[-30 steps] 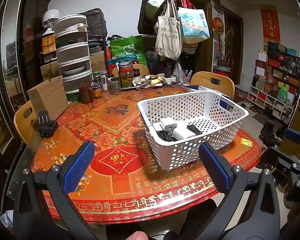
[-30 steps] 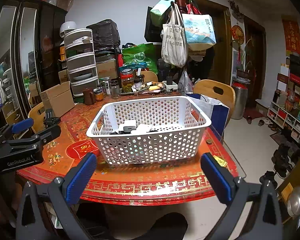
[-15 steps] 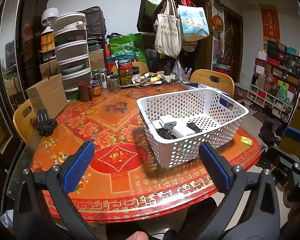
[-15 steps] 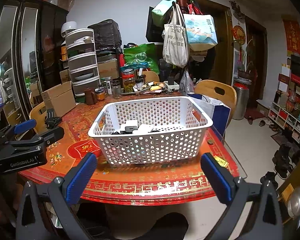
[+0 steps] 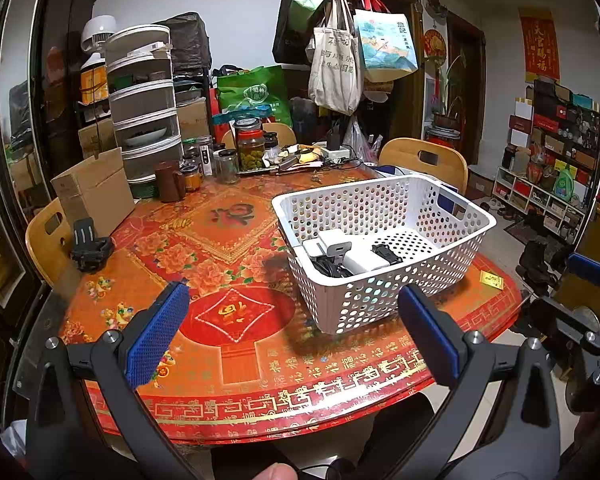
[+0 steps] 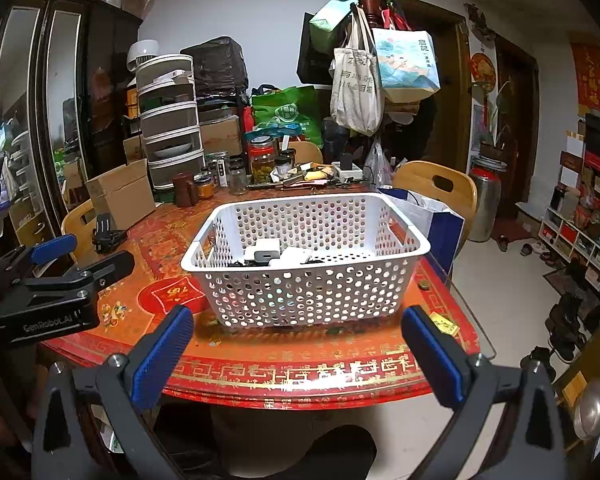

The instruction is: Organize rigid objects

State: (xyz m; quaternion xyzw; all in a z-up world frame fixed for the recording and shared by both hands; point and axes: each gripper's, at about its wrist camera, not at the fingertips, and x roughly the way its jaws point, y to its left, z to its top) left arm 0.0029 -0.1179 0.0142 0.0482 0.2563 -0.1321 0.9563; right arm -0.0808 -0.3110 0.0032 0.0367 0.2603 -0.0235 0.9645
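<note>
A white perforated basket stands on the red patterned table, right of centre. White chargers and black cables lie in its near-left corner. A black clamp-like mount sits alone at the table's left edge. My left gripper hovers open over the near table edge, holding nothing. Facing the basket's near wall from just off the table, my right gripper is open and empty too. The left gripper also shows at the left of the right wrist view.
Jars, a brown mug, a cardboard box and stacked grey drawers crowd the table's far side. Wooden chairs stand around it. A coat rack with bags rises behind. Small yellow packet lies right of the basket.
Both views have drifted very slightly; the basket and its contents stay in place. Both grippers remain open and empty.
</note>
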